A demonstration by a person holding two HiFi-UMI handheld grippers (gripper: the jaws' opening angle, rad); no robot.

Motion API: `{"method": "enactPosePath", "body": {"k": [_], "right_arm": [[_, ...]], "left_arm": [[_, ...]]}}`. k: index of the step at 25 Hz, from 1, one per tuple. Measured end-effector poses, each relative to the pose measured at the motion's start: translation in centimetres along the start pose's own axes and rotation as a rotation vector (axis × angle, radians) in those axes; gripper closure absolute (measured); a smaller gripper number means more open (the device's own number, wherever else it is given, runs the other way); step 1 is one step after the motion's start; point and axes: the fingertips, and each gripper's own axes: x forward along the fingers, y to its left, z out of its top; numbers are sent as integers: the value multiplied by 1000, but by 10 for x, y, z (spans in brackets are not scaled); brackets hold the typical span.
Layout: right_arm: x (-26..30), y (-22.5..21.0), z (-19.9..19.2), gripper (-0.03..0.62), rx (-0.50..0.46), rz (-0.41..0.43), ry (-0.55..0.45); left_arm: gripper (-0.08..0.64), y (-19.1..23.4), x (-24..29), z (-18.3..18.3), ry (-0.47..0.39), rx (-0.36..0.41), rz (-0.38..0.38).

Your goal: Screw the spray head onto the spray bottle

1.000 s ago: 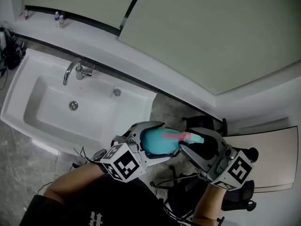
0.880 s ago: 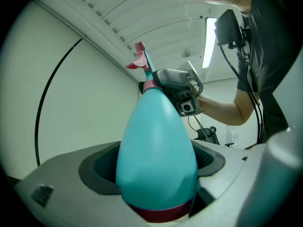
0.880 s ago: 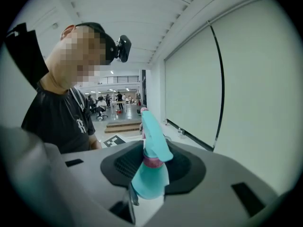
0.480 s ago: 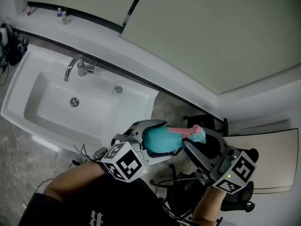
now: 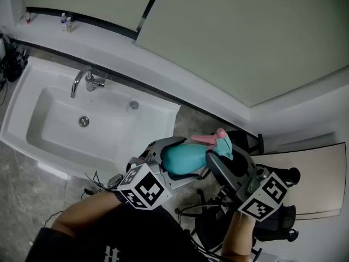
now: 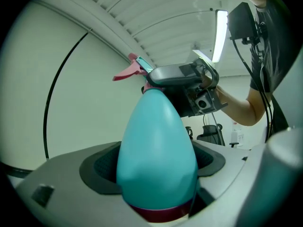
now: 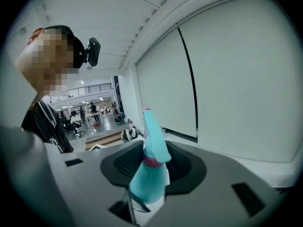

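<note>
A teal spray bottle [image 5: 182,158] lies held in the air, with my left gripper [image 5: 173,153] shut on its body. In the left gripper view the bottle [image 6: 156,150] fills the space between the jaws, a dark red band at its base. The teal spray head [image 5: 219,145] with its pink trigger [image 5: 203,138] sits at the bottle's neck. My right gripper [image 5: 222,156] is shut on the head. In the right gripper view the spray head [image 7: 150,167], with a pink ring, stands between the jaws. From the left gripper view, the right gripper [image 6: 184,86] clamps the head above the bottle's tip.
A white sink [image 5: 32,141] with a chrome faucet [image 5: 82,81] lies to the left below. Small bottles [image 5: 65,22] stand on the back ledge. A black office chair [image 5: 272,225] and a beige tabletop [image 5: 322,173] are at the right, over a grey floor.
The right gripper has turned with the spray head; the pink trigger has swung upward and away from the bottle's side. The left gripper and bottle have stayed nearly still.
</note>
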Motion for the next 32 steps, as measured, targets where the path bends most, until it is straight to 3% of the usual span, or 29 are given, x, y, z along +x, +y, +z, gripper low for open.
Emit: {"method": "enactPosePath", "body": {"k": [7, 13, 26, 29, 32], "right_arm": [[-8, 11, 2, 454, 1, 137, -54], [-20, 20, 5, 454, -35, 191, -83], [-30, 27, 8, 454, -170, 80, -72], [-39, 31, 6, 454, -173, 140, -60], [-61, 30, 10, 454, -120, 292, -141]], "left_arm": [[137, -6, -2, 4, -9, 11, -23], [137, -12, -4, 11, -31, 25, -44], [137, -9, -8, 23, -62, 62, -36], [137, -12, -11, 27, -74, 57, -64], [137, -18, -18, 35, -103, 69, -116]]}}
